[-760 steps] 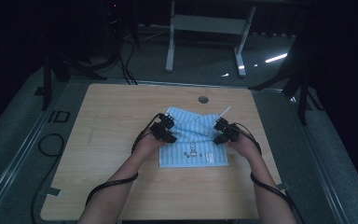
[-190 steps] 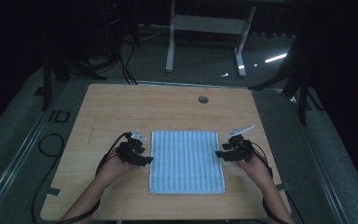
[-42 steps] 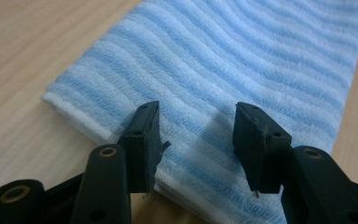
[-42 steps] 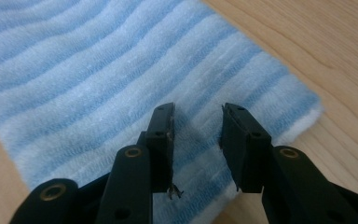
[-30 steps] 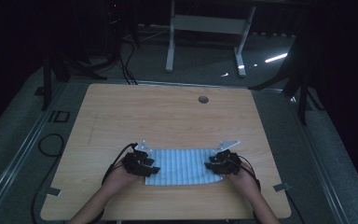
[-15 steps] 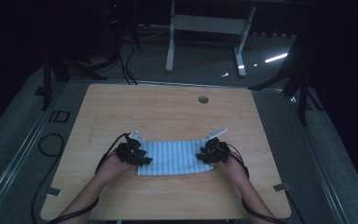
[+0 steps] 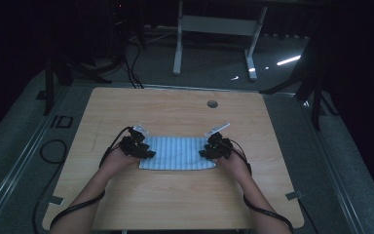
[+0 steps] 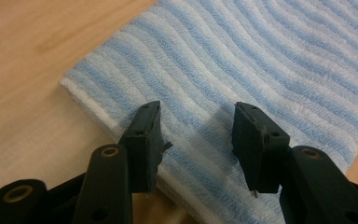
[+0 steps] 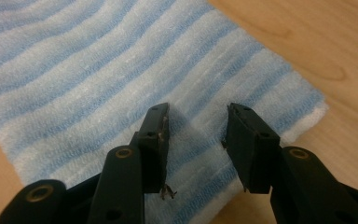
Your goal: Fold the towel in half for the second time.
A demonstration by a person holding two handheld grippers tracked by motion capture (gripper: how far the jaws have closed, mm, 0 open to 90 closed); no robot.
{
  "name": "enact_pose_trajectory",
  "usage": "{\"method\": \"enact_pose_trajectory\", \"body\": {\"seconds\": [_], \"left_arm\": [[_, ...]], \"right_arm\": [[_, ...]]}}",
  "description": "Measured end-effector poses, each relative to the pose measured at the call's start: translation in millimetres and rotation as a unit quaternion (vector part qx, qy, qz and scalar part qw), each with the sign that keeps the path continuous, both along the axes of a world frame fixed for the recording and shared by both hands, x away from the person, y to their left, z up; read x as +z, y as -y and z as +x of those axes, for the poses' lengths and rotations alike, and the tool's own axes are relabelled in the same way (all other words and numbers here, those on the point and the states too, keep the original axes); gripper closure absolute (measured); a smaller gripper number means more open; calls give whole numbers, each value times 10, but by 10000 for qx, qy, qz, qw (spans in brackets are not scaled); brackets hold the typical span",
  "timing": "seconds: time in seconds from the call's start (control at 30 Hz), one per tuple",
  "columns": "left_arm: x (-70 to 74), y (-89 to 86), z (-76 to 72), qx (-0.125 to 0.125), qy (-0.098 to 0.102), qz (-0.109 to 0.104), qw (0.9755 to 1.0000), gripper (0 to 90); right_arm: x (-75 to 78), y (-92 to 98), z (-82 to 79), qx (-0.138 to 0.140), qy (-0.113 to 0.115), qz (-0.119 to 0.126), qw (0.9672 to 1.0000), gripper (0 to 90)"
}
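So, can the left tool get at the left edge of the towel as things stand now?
Probably yes. The left tool hangs open right over the towel, near its left edge, and nothing lies between them; the table beside that edge is bare.

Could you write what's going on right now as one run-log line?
work: folding towel | state: folded, flat on table | left gripper: open over left end | right gripper: open over right end

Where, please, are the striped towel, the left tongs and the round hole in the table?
striped towel (image 7: 177, 152), high view, middle of its top layer
left tongs (image 8: 196, 133), left gripper view, gap between the tips
round hole (image 7: 212, 104), high view, its centre
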State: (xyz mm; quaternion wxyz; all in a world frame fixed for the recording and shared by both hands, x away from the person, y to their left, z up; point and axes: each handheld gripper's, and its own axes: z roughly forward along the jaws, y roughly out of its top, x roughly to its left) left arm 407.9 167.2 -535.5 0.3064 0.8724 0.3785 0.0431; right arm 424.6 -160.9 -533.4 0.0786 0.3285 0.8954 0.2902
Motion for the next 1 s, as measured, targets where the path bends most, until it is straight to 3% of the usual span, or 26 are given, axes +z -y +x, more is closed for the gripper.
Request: {"method": "enact_pose_trajectory", "body": {"seconds": [0.17,0.37,0.47,0.6,0.67,0.77,0.87,1.0], "left_arm": [[-7,-10,93,51,-10,-63,10000,517],[4,2,82,48,0,-40,10000,503],[60,14,64,84,-150,-159,9997,430],[163,46,-33,75,-50,-254,9996,345],[182,76,-102,-41,42,-232,9997,242],[187,100,-196,-111,105,-220,9996,183],[168,88,-269,-44,117,-288,9995,160],[135,42,-343,56,123,-372,9992,136]], "right_arm": [[8,-6,97,-72,-73,4,9999,576],[4,8,114,-70,-92,69,9999,561],[24,9,102,63,-179,205,9996,504],[67,13,59,193,-103,234,9995,396],[101,32,44,165,-36,346,9993,342],[151,78,10,159,96,558,9983,258],[176,121,-29,163,221,657,9975,174],[187,184,-78,157,349,739,9965,140]]}}
